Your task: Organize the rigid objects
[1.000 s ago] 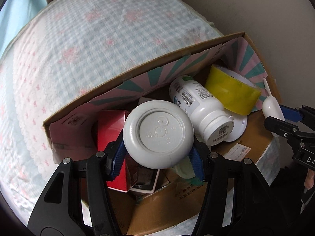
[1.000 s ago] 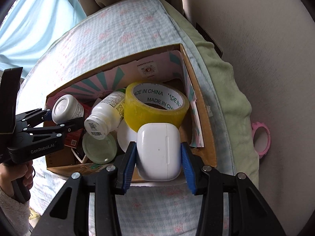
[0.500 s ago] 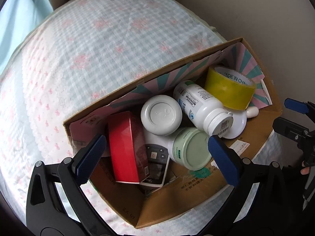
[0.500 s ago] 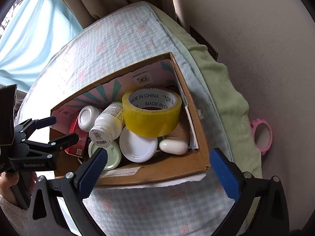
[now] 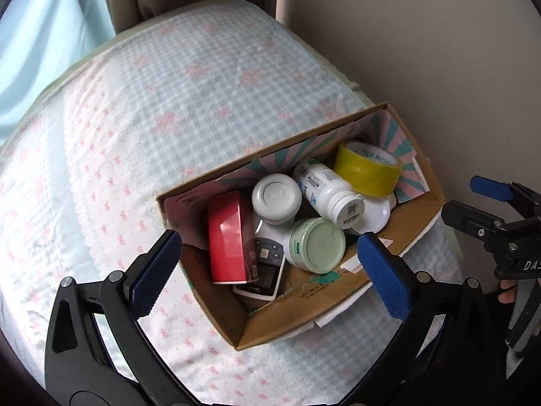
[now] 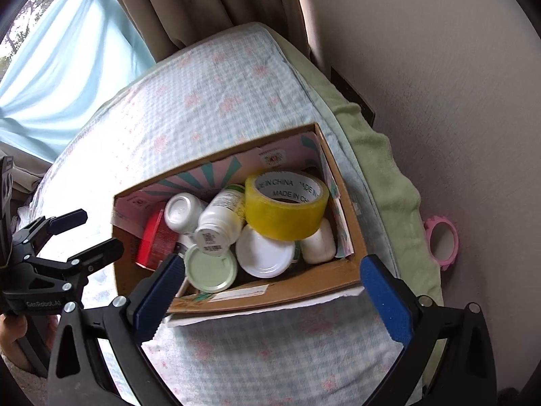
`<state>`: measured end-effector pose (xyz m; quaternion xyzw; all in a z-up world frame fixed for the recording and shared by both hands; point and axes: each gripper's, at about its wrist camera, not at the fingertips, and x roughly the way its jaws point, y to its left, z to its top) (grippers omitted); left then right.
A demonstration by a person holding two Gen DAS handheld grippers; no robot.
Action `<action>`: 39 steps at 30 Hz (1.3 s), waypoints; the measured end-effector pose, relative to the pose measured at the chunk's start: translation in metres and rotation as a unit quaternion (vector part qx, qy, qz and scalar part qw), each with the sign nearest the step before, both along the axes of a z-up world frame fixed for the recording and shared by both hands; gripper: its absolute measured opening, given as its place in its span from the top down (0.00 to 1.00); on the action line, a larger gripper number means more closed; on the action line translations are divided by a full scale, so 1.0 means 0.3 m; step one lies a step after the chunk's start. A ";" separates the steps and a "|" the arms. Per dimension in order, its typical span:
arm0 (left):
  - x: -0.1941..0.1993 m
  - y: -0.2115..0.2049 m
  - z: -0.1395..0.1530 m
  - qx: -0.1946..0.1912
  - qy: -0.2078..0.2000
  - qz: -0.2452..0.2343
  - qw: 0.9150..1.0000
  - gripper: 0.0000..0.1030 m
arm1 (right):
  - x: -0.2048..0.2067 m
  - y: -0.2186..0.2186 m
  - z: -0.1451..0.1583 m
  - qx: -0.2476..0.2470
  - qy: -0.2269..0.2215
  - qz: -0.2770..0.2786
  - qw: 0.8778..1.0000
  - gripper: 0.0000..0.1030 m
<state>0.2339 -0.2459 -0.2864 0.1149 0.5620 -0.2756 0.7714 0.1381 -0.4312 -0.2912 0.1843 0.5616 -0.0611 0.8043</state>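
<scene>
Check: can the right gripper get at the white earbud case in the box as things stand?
Probably not cleanly. The right gripper is open and empty above the cardboard box, but the white earbud case sits partly under the yellow tape roll and tight to the box wall.

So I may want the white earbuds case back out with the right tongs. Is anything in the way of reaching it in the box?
Partly. The white earbuds case lies in the cardboard box's right corner, and the yellow tape roll overlaps its top edge. The round white lid sits close beside it. The right tongs are open above the box front.
</scene>
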 end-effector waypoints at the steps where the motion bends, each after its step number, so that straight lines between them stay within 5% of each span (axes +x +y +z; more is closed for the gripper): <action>1: -0.012 0.026 0.045 -0.012 -0.006 0.006 1.000 0.00 | -0.005 0.017 0.035 -0.004 -0.004 0.001 1.000 0.00; 10: -0.159 0.342 0.546 -0.036 -0.110 0.069 0.991 0.00 | -0.043 0.267 0.465 -0.028 -0.082 0.052 0.995 0.00; 19: -0.391 0.774 0.952 -0.053 -0.246 0.184 0.950 0.00 | -0.146 0.594 0.864 -0.044 -0.200 0.093 0.974 0.00; 25: -0.553 0.952 1.011 -0.035 -0.310 0.241 0.919 0.00 | -0.240 0.751 0.951 -0.083 -0.243 0.115 0.960 0.00; 39: -0.684 1.019 1.004 -0.049 -0.331 0.249 0.909 0.00 | -0.325 0.863 0.998 -0.119 -0.288 0.121 0.942 0.00</action>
